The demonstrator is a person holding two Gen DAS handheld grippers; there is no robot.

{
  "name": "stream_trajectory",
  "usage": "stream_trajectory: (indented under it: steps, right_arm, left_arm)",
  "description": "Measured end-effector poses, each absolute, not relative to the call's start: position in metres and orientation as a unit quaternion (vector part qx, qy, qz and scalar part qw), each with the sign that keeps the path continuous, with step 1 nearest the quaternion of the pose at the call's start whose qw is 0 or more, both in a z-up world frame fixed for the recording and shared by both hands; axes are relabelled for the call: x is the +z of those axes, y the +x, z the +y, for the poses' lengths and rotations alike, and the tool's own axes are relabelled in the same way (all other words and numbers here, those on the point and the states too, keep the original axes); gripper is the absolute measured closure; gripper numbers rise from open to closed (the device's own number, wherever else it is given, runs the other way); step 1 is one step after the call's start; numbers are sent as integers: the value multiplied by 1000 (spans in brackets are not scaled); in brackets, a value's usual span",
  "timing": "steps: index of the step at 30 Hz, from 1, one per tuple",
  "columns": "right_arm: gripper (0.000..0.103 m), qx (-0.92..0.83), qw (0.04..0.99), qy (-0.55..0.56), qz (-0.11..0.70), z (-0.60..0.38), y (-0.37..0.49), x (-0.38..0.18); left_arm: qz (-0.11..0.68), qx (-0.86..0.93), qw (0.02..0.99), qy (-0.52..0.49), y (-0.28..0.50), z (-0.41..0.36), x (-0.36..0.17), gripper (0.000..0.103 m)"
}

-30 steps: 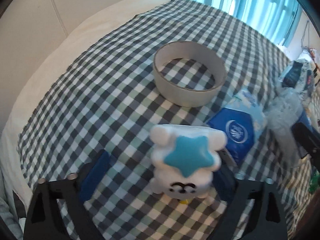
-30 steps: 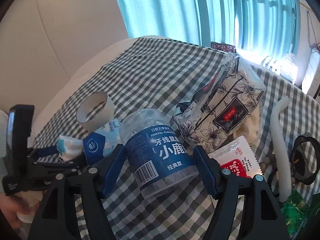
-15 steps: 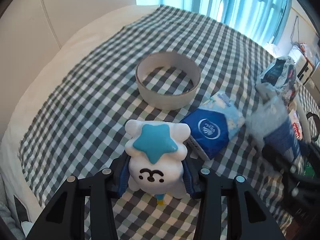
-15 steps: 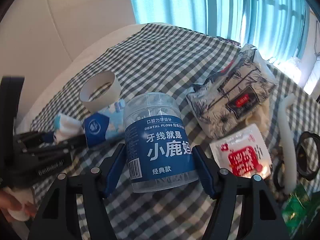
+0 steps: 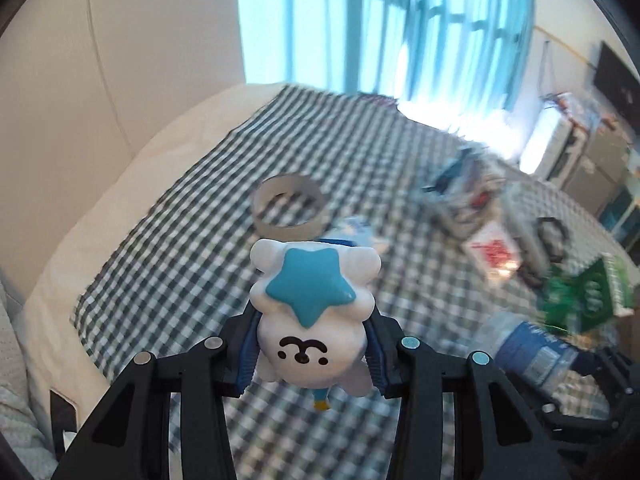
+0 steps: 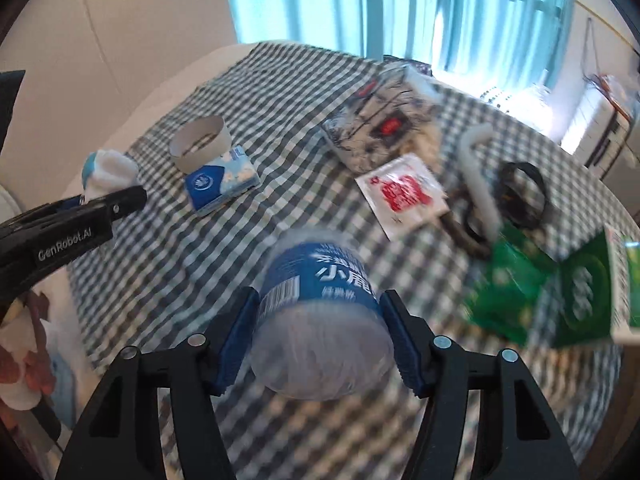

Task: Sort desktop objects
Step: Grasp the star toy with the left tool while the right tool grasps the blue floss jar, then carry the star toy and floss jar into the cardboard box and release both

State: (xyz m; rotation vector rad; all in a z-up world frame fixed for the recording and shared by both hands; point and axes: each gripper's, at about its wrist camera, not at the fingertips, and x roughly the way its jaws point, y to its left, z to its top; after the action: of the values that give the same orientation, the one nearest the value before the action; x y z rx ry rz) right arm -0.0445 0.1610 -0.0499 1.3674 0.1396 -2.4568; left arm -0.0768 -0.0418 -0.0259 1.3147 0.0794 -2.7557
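A white plush-like toy with a blue star (image 5: 312, 312) hangs above the checked cloth (image 5: 180, 240), with my left gripper (image 5: 310, 344) shut on its body. From the right wrist view the same toy (image 6: 108, 170) shows at the left, in the left gripper (image 6: 100, 200). My right gripper (image 6: 320, 332) has the clear dental floss jar with a blue label (image 6: 320, 320) between its blue pads; the jaws are still closing and press on its sides. The jar is tilted and off the cloth. It also shows blurred in the left wrist view as the jar (image 5: 528, 352).
On the cloth lie a cardboard ring (image 6: 202, 142), a blue tissue pack (image 6: 222, 182), a floral tissue pack (image 6: 384, 124), a red-and-white sachet (image 6: 404, 194), a white tube (image 6: 476, 168), a black ring (image 6: 522, 194) and a green box (image 6: 584, 288). A curtained window is behind.
My left gripper closed on the star toy and lifted it off the cloth. My right gripper tightened on the jar, raised it and carried it away from the cardboard ring.
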Motion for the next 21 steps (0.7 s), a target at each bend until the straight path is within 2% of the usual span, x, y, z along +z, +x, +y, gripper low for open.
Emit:
stream_trajectory:
  steps: [5, 9, 11, 21]
  right_arm:
    - [41, -871, 143, 469, 31, 183, -7, -25]
    - [41, -880, 143, 454, 11, 197, 14, -4]
    - [41, -886, 137, 443, 3, 207, 22, 9]
    - [41, -926, 87, 363, -59, 306, 68, 99]
  left_arm:
    - [6, -911, 11, 413, -42, -12, -5, 57]
    - [35, -912, -25, 408, -26, 2, 16, 57]
    - [26, -916, -29, 400, -20, 12, 28, 57]
    - [-11, -926, -114, 361, -3, 104, 85, 57]
